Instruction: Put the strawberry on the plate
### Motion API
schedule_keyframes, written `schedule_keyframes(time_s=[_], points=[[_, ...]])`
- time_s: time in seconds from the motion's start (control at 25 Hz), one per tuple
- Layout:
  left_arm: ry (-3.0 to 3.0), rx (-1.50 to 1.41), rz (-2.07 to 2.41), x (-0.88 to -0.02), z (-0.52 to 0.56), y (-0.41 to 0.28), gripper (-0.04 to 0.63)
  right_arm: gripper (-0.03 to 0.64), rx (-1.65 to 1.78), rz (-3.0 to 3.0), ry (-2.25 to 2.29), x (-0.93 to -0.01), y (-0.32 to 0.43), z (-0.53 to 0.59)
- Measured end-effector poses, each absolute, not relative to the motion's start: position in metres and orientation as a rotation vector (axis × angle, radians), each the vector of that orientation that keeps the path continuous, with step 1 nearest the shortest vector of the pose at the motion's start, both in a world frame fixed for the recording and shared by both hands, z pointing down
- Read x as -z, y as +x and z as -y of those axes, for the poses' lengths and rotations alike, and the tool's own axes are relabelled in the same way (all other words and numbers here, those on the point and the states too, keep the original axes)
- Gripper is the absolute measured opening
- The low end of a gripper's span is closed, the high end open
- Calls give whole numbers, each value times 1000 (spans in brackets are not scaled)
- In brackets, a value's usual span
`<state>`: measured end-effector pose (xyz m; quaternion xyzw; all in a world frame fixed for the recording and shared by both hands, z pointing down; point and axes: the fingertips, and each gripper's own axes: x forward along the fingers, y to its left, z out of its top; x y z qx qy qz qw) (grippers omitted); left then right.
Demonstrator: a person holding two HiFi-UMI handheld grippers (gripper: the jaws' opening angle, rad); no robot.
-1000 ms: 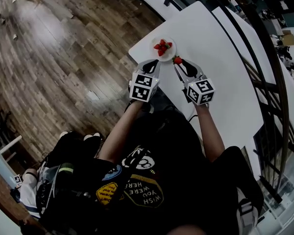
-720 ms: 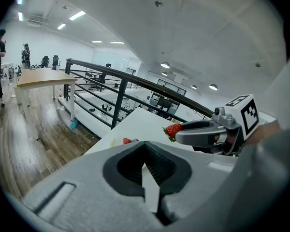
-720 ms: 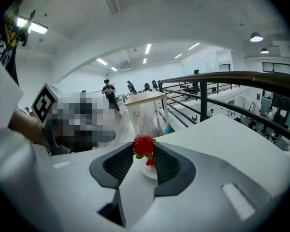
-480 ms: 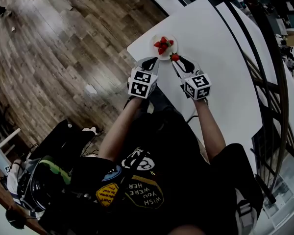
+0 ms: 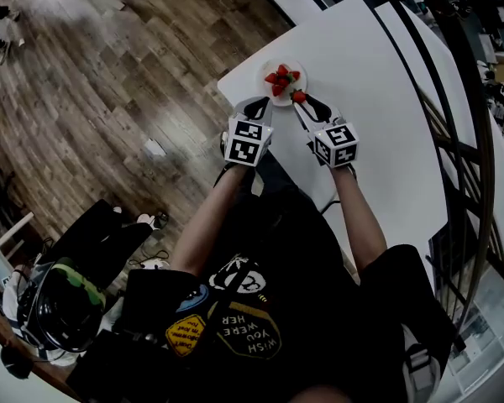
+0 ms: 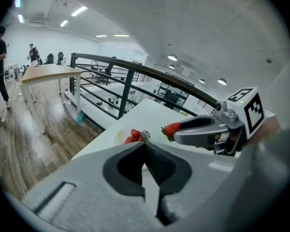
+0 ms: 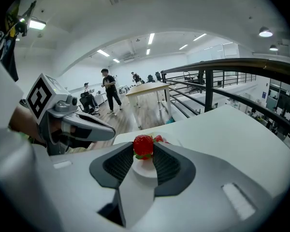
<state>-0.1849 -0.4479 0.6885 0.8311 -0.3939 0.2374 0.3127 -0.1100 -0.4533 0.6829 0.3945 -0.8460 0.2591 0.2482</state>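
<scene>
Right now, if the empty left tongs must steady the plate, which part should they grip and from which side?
Probably the bare near-left rim of the plate, coming from the table edge, tongs low. Strawberries fill its middle, and the right tongs hold a strawberry at the near-right rim. The left tongs are shut now; open them first.

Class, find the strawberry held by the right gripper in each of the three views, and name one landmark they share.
Head view: strawberry upper centre, at the edge of the plate.
Left gripper view: strawberry right of centre, at the tip of the right gripper.
Right gripper view: strawberry dead centre, between the jaws.
Shared landmark: the white plate holding other strawberries.
</scene>
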Motion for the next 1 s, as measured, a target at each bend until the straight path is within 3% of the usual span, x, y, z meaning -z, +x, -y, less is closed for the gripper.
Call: schedule_keyframes(time_s=[1.0], points=[[2133,-680,988,-743,452,-173,0,130,-753,2216,1007,-746,-103,458]])
